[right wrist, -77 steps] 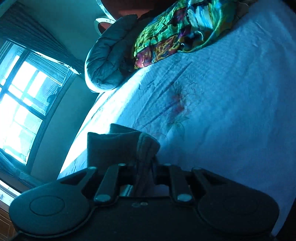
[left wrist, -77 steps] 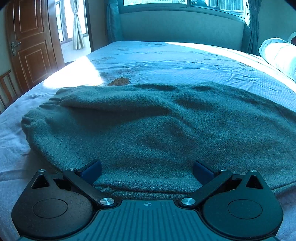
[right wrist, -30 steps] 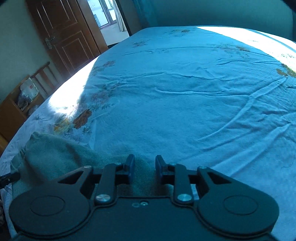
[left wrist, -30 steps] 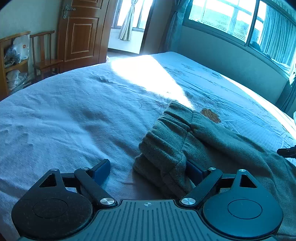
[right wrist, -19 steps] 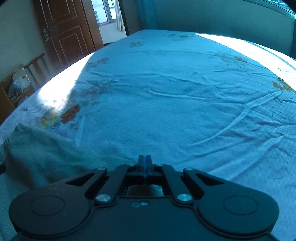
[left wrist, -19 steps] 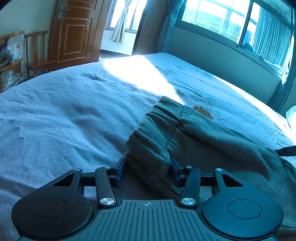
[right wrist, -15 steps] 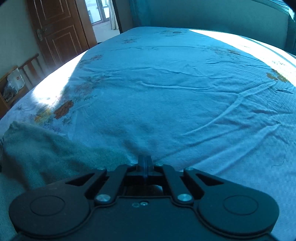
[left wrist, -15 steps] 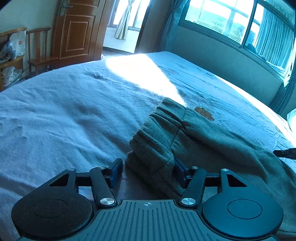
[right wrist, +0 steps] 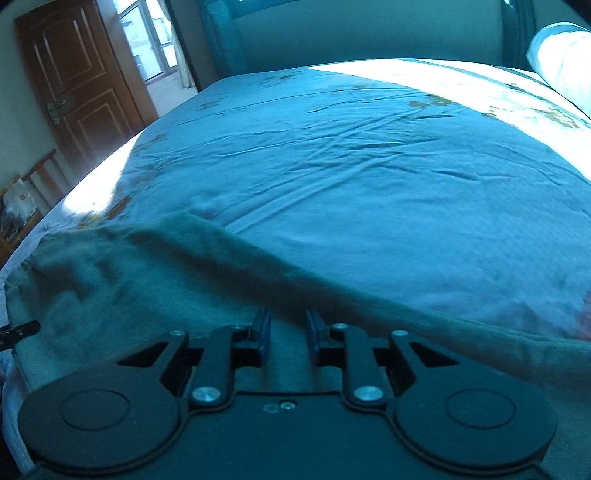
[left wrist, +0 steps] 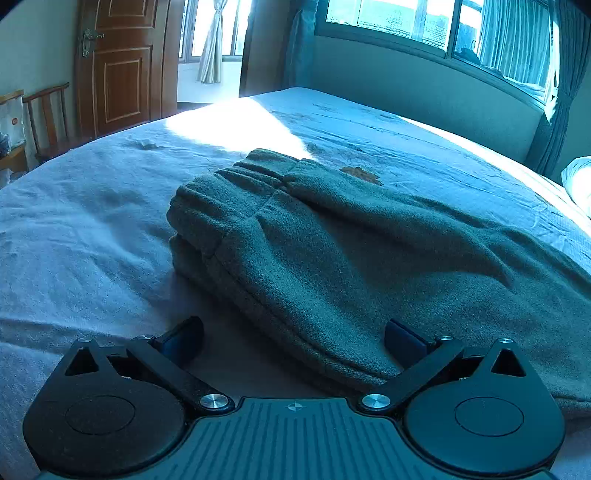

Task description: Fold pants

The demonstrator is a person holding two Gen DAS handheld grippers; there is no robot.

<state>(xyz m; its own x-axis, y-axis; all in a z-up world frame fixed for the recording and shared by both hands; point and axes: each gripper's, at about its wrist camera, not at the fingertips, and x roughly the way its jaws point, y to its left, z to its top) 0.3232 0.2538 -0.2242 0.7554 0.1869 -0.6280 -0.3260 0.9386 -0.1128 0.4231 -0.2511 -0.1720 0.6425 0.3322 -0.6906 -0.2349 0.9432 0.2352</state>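
My two wrist views over a bed. The green fleece pants [left wrist: 332, 251] lie folded lengthwise on the pale blue floral bedsheet [left wrist: 92, 229], with the gathered elastic waistband [left wrist: 218, 199] stacked in layers at the end toward the door and the legs running off to the right of the left wrist view.

My left gripper [left wrist: 293, 338] hovers low at the near long edge of the pants; its jaws stand wide apart and grip nothing. One blue finger pad [left wrist: 183, 338] sits over bare sheet, the other over the fabric edge.

My right gripper [right wrist: 288, 330] is over the leg portion of the pants [right wrist: 147, 280], whose far edge runs diagonally across the sheet [right wrist: 369, 166]. Its jaws are narrowly parted, with a clear gap between the blue pads [right wrist: 263, 330]. Fabric lies beneath them; I cannot tell whether the pads touch it, and none is pinched between them. At the left edge of this view, the dark tip of my left gripper shows just over the pants.

Surroundings: a brown panelled door [left wrist: 118, 70], a wooden chair [left wrist: 48, 118] beside it, a curtained window [left wrist: 443, 22] above a padded wall panel, and a white pillow [right wrist: 565, 55] at the right. A bright patch of sunlight [left wrist: 236, 125] falls on the sheet beyond the waistband.
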